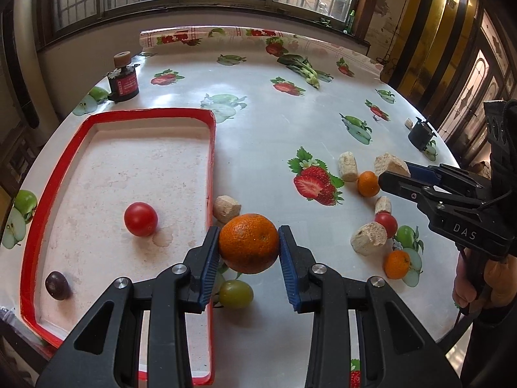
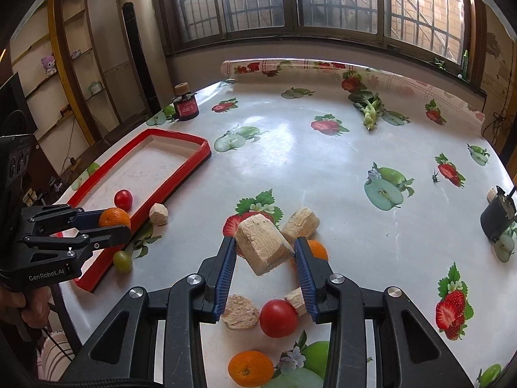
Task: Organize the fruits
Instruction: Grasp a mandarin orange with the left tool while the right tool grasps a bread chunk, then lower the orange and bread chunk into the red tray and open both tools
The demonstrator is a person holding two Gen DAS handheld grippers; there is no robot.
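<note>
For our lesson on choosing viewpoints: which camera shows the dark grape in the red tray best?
The left wrist view: the dark grape lies unobstructed in the red tray's near corner. In the right wrist view, that corner is hidden behind the left tongs, so the grape is not visible.

The tray is mostly bare, with a tomato mid-left; wood chunks and oranges crowd the lower right.

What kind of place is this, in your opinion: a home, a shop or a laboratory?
Most likely a room in a home. The table wears a fruit-printed oilcloth, barred windows run behind it, and wall shelves hold a plush toy beside a tall standing air conditioner.
</note>
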